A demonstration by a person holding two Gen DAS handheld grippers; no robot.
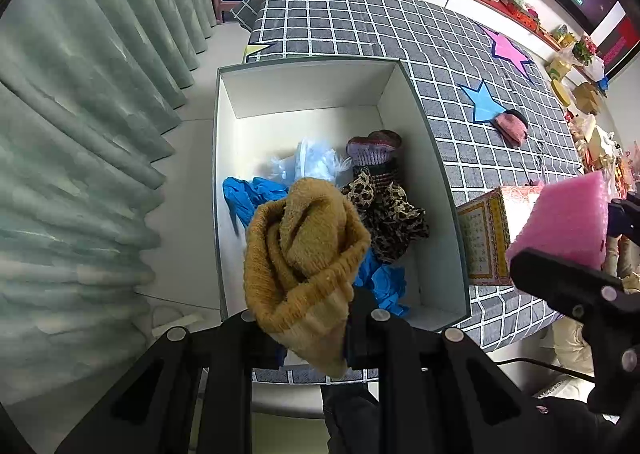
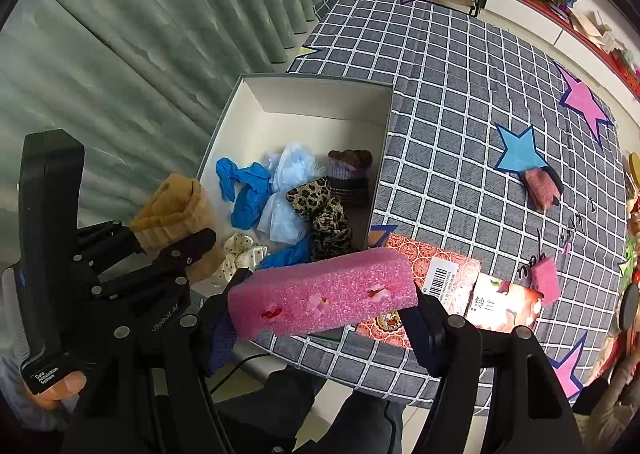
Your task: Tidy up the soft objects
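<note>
Left gripper (image 1: 308,318): clamped on mustard sock (image 1: 304,254), held by its cuff end, bulk hanging forward past the fingertips. Right gripper (image 2: 324,314): clamped on pink foam (image 2: 324,292), jaws part-way apart, one pad at each end of the block.

Box (image 1: 416,102): directly ahead of and beneath the left gripper; sock hangs over the near half of the interior, above blue glove (image 1: 240,202) and beside leopard cloth (image 1: 392,222). Already inside: clear bag (image 1: 308,166), knitted sock (image 1: 376,150), dotted cloth (image 2: 240,254).

Relative to the right gripper: box ahead and to the left; foam hangs just short of the near right corner, above red packet (image 2: 416,262). Long axis of foam: crosswise between the fingers, roughly parallel to the near wall of the box.

Nearer tool: left. Judged next step: release sock straight down. Foam then needs carrying forward and leftward over the rim; with long axis crosswise, clearance against the right wall to be watched.

Remaining outside, well ahead and right of both tools: pink sock (image 2: 540,184), small pink foam (image 2: 546,280).
</note>
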